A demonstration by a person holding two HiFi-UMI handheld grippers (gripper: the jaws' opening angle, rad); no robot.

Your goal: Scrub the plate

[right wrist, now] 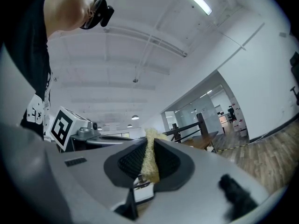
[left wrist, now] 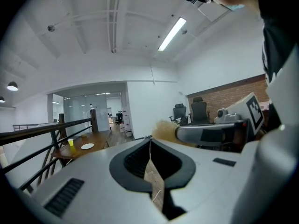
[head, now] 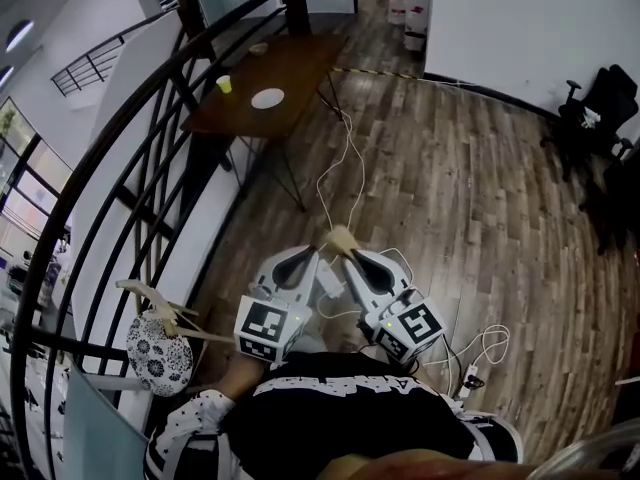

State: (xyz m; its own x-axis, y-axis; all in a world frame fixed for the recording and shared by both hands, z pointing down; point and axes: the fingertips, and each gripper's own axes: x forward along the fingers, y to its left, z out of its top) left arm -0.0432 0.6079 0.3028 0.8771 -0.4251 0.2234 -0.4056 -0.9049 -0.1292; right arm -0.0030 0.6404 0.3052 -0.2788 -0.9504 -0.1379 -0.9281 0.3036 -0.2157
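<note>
Wood floor point(head: 480, 198) lies open between the person and a brown table point(head: 300, 63) far ahead at upper left. A dark railing point(head: 150, 138) curves along the left edge, a white wall closes the top right, and black chairs point(head: 600, 108) stand at far right. A white cable point(head: 345, 168) runs over the floor from the table's leg toward the person.

The white plate point(head: 267, 98) sits on the table near its front edge, w/ a yellow cup point(head: 224, 84) just left of it, apart. Both are well away from the grippers.

Both grippers are held close to the chest, tips nearly meeting. Left gripper point(head: 318, 251): jaws drawn together, only a thin sliver between, nothing in them. Right gripper point(head: 350, 255): jaws clamped on a tan sponge point(head: 342, 238), which sticks out past the tips.

Left gripper view shows the plate point(left wrist: 87, 146) and cup point(left wrist: 71, 143) small at left, plus the sponge's fuzzy end point(left wrist: 163, 129) beside its own tips point(left wrist: 150, 141).

Right gripper view shows the sponge point(right wrist: 149, 157) squeezed upright between the pads of the gripper point(right wrist: 150, 141), and part of the table point(right wrist: 205, 141); plate not seen there.
</note>
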